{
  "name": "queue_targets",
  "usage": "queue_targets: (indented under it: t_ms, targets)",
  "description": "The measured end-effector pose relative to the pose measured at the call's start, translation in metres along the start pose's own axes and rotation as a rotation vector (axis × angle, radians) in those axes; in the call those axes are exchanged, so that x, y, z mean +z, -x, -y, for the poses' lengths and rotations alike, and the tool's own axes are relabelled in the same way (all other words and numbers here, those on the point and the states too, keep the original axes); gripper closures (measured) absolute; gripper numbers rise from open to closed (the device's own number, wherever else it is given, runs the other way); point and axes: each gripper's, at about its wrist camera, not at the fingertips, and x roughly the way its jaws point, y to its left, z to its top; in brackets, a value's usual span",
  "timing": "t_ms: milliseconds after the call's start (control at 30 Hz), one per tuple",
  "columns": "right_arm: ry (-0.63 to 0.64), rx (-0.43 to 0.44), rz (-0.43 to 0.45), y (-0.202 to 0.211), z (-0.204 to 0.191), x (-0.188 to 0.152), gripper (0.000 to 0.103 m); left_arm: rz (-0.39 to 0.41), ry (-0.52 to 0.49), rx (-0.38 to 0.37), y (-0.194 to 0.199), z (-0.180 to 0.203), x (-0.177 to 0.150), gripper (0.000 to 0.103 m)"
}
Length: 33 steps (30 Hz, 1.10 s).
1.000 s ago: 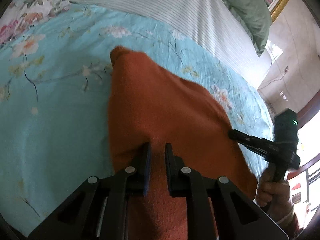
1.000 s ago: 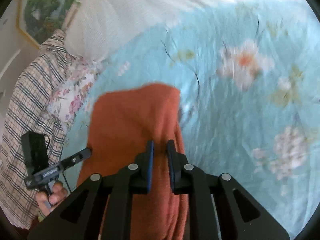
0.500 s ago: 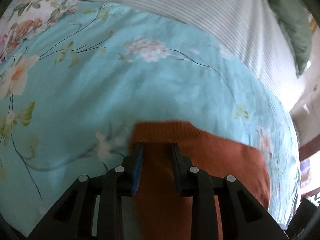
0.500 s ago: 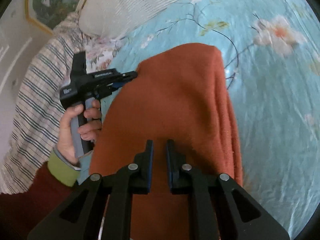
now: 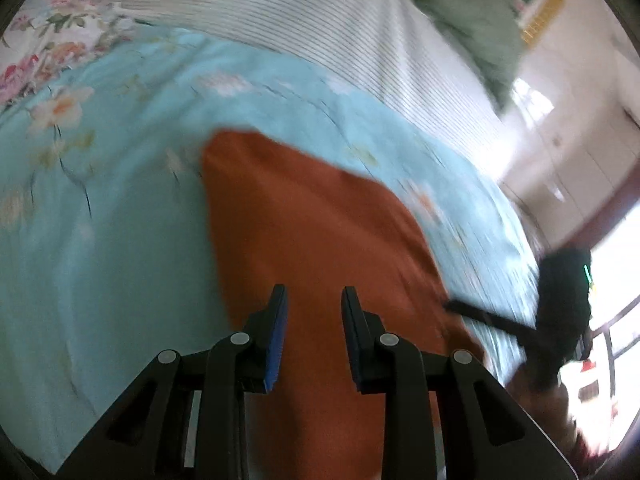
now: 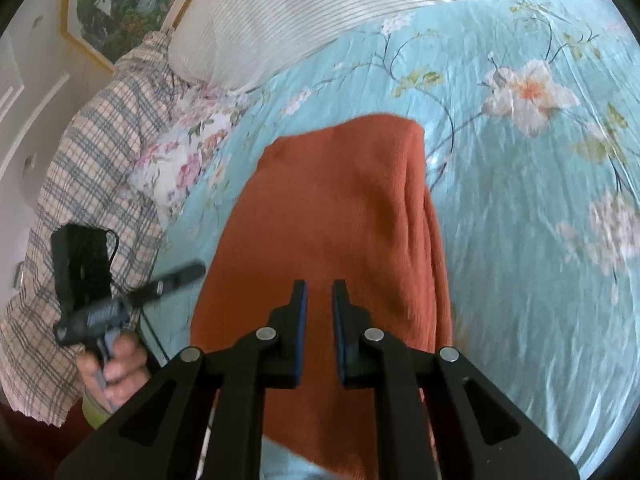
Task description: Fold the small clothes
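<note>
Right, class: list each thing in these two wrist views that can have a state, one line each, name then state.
Rust-orange knitted garment: folded, lying on the bed.
Turquoise floral bedsheet: spread, lightly creased.
Left gripper: jaws apart, above the garment.
Right gripper: jaws nearly together; grip unclear.

Left tongs (image 5: 313,334) parted over orange garment (image 5: 316,224) — floral bedspread (image 5: 100,240)

Floral blue bedsheet (image 6: 520,240), striped pillow (image 6: 320,12), plaid cloth (image 6: 88,168), perhaps a framed painting (image 6: 120,4)
</note>
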Motion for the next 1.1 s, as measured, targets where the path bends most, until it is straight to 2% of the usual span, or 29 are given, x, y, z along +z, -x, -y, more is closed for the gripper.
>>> queue_targets:
  t_ms: [100,167,267,433,467,567,633,733,767,867,1000,1033,1100]
  targets:
    - [0.004,-0.123,-0.023,-0.006,0.014,-0.013,0.09,-0.042,-0.031,-0.023,0.007,0.012,-0.039,0.076]
    - [-0.005,-0.157,-0.012,-0.009,0.026,-0.018,0.101,-0.04,-0.055,0.013,0.007,0.014,-0.061,0.077]
    - [-0.048,-0.145,0.009,-0.008,0.037,-0.019,0.103,-0.047,-0.027,0.018,0.001,0.013,-0.078,0.078]
    - [-0.028,-0.167,0.016,-0.002,0.027,-0.021,0.103,-0.023,-0.083,0.089,-0.005,0.029,-0.086,0.078]
    - [-0.027,-0.156,0.021,0.003,0.022,-0.022,0.099,-0.023,-0.083,0.09,-0.005,0.029,-0.087,0.078]
    - [0.022,-0.12,0.034,0.018,0.002,-0.029,0.099,-0.028,-0.05,0.071,0.006,0.027,-0.088,0.077]
    - [0.049,-0.117,0.019,0.018,-0.005,-0.035,0.099,-0.027,-0.056,0.062,0.011,0.031,-0.091,0.077]
    - [0.05,-0.182,-0.044,0.004,0.0,-0.043,0.099,-0.042,-0.084,0.074,0.012,0.035,-0.101,0.076]
    - [0.04,-0.17,-0.032,0.004,-0.001,-0.042,0.099,-0.049,-0.085,0.082,0.01,0.035,-0.106,0.077]
    - [0.047,-0.137,0.019,0.007,-0.011,-0.024,0.099,-0.051,-0.06,0.084,0.004,0.033,-0.111,0.077]
    - [0.039,-0.13,0.064,-0.014,-0.012,0.025,0.099,-0.054,-0.061,0.086,0.001,0.034,-0.11,0.076]
    - [0.025,-0.153,0.055,-0.023,-0.007,0.034,0.099,-0.055,-0.057,0.084,0.001,0.033,-0.109,0.076]
    - [0.004,-0.283,0.016,-0.045,0.01,0.044,0.099,-0.058,-0.05,0.08,0.001,0.033,-0.109,0.076]
